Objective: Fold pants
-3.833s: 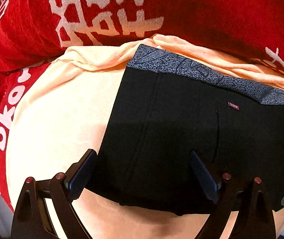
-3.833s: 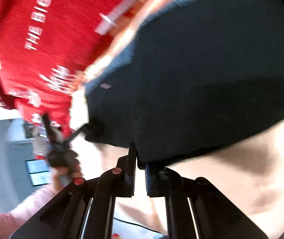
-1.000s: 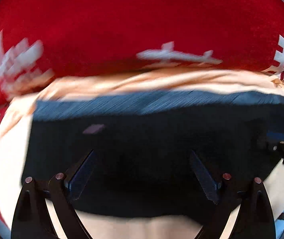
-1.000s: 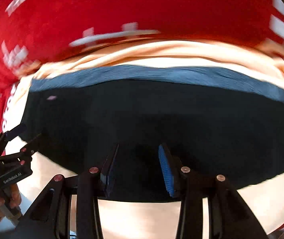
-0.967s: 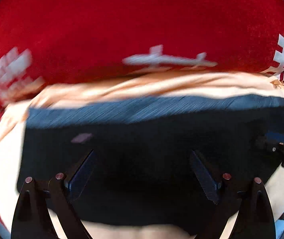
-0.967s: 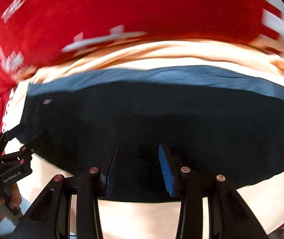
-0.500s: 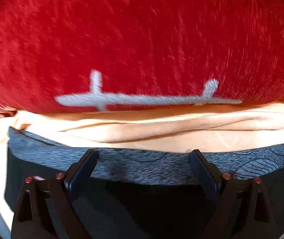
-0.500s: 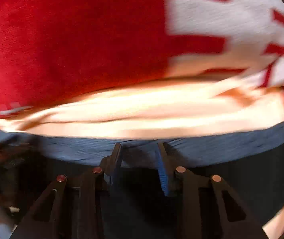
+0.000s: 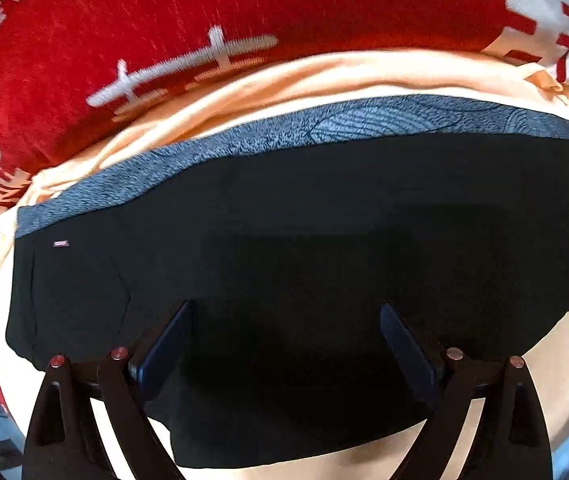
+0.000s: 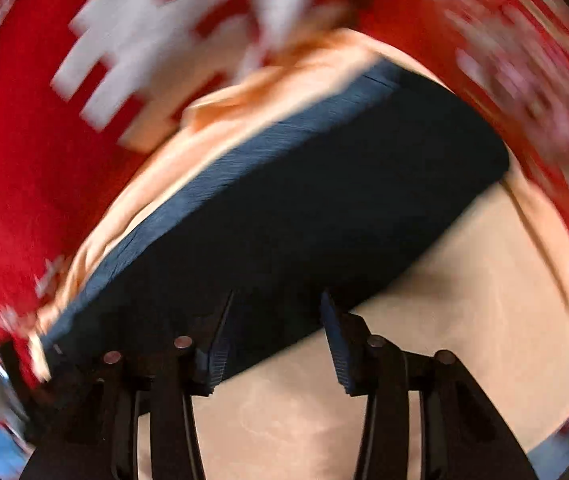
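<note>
Black pants (image 9: pixel 304 240) with a grey patterned waistband (image 9: pixel 324 128) lie folded flat on a peach cloth (image 9: pixel 324 76). My left gripper (image 9: pixel 284 344) is open wide and empty, its fingers over the near part of the pants. In the right wrist view, which is blurred, the pants (image 10: pixel 324 200) run diagonally. My right gripper (image 10: pixel 274 336) is open and empty at their near edge.
A red blanket with white lettering (image 9: pixel 164 20) covers the surface beyond and around the peach cloth; it also shows in the right wrist view (image 10: pixel 24 120). Bare peach cloth (image 10: pixel 464 320) lies to the right of the pants. The surface's edge curves along the bottom right.
Both grippers have pulled back from the waistband toward the near edge of the pants. The right gripper has opened wider and swung, so the pants now appear diagonal.
</note>
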Available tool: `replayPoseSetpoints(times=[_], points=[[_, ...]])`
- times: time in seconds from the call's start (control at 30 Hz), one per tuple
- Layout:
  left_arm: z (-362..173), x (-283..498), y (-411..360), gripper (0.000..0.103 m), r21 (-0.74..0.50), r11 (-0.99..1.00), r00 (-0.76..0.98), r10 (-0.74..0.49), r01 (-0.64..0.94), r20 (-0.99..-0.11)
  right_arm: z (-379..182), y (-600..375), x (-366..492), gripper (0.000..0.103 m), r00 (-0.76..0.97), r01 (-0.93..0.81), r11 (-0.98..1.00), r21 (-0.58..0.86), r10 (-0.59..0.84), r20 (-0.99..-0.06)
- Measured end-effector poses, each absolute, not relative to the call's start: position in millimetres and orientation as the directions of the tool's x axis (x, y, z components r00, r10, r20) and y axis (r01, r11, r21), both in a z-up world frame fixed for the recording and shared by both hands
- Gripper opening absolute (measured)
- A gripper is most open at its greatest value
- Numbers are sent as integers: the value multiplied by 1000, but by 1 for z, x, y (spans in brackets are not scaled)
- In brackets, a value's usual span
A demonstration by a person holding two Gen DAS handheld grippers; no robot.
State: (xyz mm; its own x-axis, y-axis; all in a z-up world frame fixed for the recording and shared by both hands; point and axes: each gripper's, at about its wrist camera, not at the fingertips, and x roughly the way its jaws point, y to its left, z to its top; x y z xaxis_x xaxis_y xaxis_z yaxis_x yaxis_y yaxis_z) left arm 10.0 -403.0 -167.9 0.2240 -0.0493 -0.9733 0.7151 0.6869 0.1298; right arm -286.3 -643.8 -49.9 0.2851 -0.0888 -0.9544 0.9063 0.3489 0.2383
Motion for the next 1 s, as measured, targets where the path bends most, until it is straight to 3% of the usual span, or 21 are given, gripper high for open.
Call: replayPoseSetpoints(times=[0.2,0.33,0.43,0.47,0.5,0.7,0.73,0.77,0.8,0.9,1.0], points=[[-169,13,-400,95,120,688,197,-34,715,-980,-58,-674,-305,48,332,926,224,305,-95,-938],[-166,11,-391,95,141,688,216,-24,712,-976,-43,-669,-322,48,270,957,155,245,-171,-948],[-167,4,-391,95,154,681,234,-26,716,-972,-53,-681,-333,47,268,960,118,253,-148,-952],[-166,4,-391,95,157,677,234,-22,719,-972,-56,-686,-337,22,287,955,120,272,-128,-949],[-166,2,-392,95,158,675,231,-20,721,-973,-60,-691,-332,6,287,952,142,271,-103,-953],[-166,-13,-389,95,166,667,234,-13,726,-972,-52,-693,-330,7,224,929,320,187,-85,-971],[-166,-13,-390,95,173,666,234,-2,726,-972,-57,-694,-331,12,208,930,325,172,-79,-975],[-166,-12,-389,95,177,665,230,8,726,-973,-59,-695,-334,32,187,936,320,150,-89,-978],[-168,-17,-386,95,179,665,226,16,725,-974,-55,-696,-340,38,178,945,297,139,-107,-978],[-154,-18,-412,95,161,678,202,19,717,-979,-32,-692,-344,38,177,953,276,123,-180,-968],[-140,-20,-430,95,135,689,205,-21,713,-978,-6,-688,-325,38,206,913,400,79,-284,-936]])
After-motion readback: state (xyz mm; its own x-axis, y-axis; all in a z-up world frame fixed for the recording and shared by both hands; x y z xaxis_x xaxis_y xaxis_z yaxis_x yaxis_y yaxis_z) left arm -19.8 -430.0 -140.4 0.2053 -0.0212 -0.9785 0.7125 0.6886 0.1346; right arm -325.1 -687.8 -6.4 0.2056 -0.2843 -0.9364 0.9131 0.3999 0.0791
